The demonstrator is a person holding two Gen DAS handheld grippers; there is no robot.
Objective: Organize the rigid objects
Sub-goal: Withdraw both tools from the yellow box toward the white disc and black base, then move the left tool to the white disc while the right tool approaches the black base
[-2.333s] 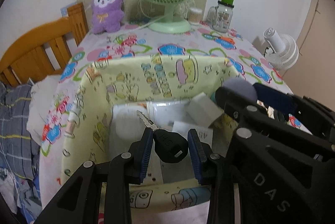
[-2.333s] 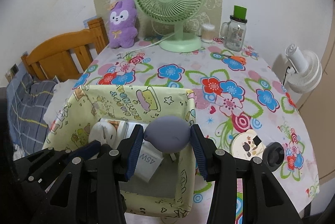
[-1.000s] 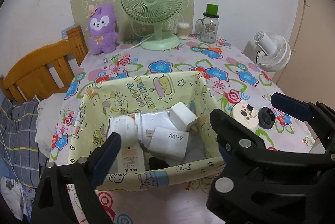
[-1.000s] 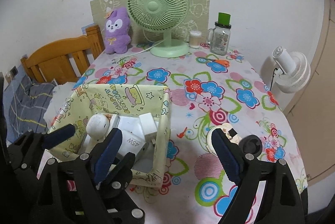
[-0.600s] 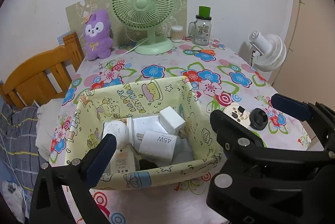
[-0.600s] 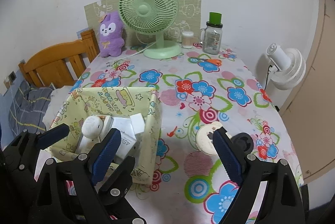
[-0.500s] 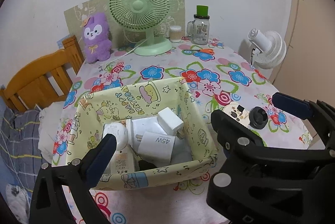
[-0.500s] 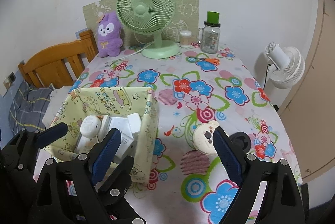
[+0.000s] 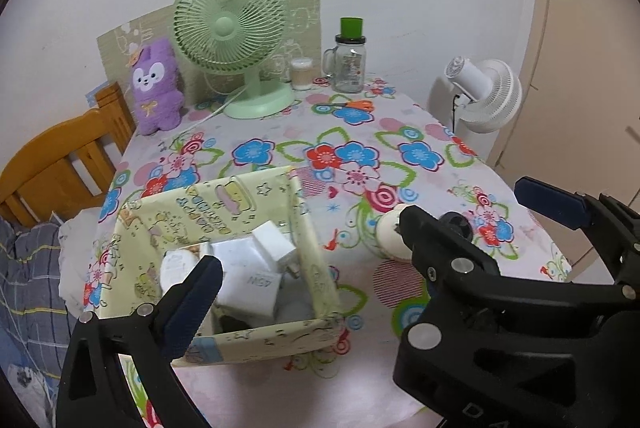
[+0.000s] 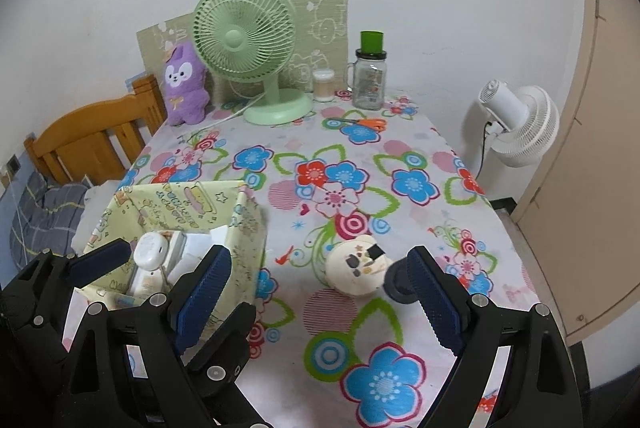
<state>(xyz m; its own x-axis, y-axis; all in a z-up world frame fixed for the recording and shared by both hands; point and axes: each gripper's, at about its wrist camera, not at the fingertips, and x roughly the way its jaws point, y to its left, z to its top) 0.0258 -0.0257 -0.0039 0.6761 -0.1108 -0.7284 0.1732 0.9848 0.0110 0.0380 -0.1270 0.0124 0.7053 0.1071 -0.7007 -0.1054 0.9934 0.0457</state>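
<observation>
both claws, the left gripper [image 9: 304, 292] and right gripper [image 10: 320, 292], now spread empty, have dropped their loads into the box [image 10: 248, 228] and backed off, leaving the round case [image 10: 356, 268] ahead of the right one.

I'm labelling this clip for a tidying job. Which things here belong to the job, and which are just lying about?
Job:
- yellow fabric bin, holding white chargers
- round cream case and black round piece, loose on the tablecloth
- left tool and right tool, both open and empty

Lying about:
- green fan
- purple plush
- glass jar
- orange scissors
- white fan
</observation>
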